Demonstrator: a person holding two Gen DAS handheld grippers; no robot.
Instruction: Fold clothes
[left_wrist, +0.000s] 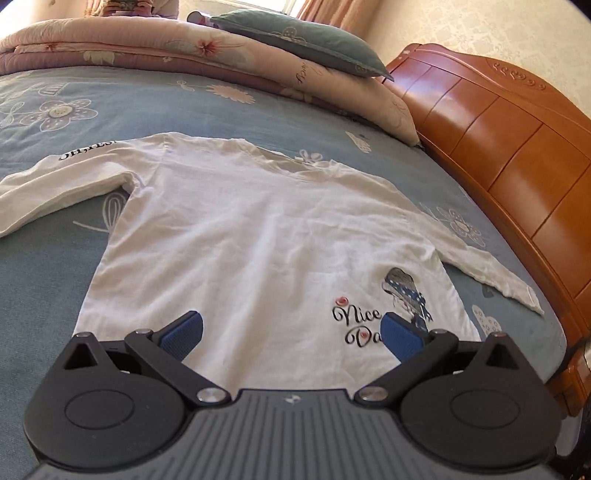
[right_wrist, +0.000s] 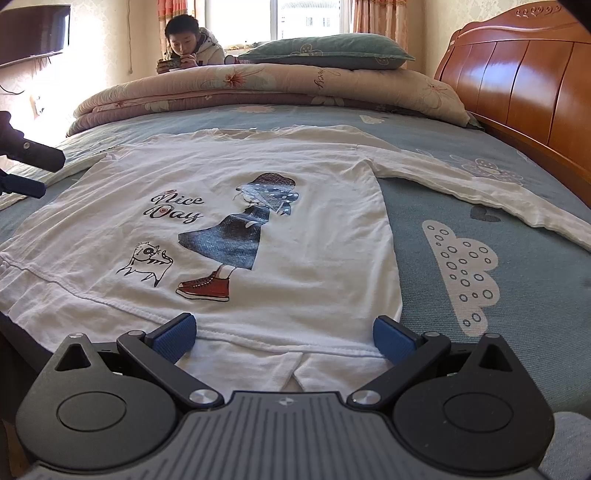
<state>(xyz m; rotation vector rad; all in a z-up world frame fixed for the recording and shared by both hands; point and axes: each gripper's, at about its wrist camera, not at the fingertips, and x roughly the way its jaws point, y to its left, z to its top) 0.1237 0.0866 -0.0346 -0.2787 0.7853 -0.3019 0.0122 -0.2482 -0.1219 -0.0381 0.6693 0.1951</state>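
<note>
A white long-sleeved shirt (left_wrist: 236, 229) lies flat on the bed, front up, both sleeves spread out to the sides. Its print reads "Nice Day" beside a girl in a blue skirt and red shoe (right_wrist: 236, 229). My left gripper (left_wrist: 291, 332) hovers open over the shirt's lower left part, blue pads wide apart, holding nothing. My right gripper (right_wrist: 284, 336) stands open just above the hem at the shirt's lower right corner, also holding nothing. The other gripper's dark tip (right_wrist: 33, 155) shows at the left edge of the right wrist view.
The bed has a blue flowered sheet (right_wrist: 461, 258). A folded pink quilt (right_wrist: 258, 88) with a green pillow (right_wrist: 325, 51) lies across the far end. A wooden headboard (left_wrist: 498, 147) runs along the right side. A person (right_wrist: 192, 44) sits beyond the quilt by the window.
</note>
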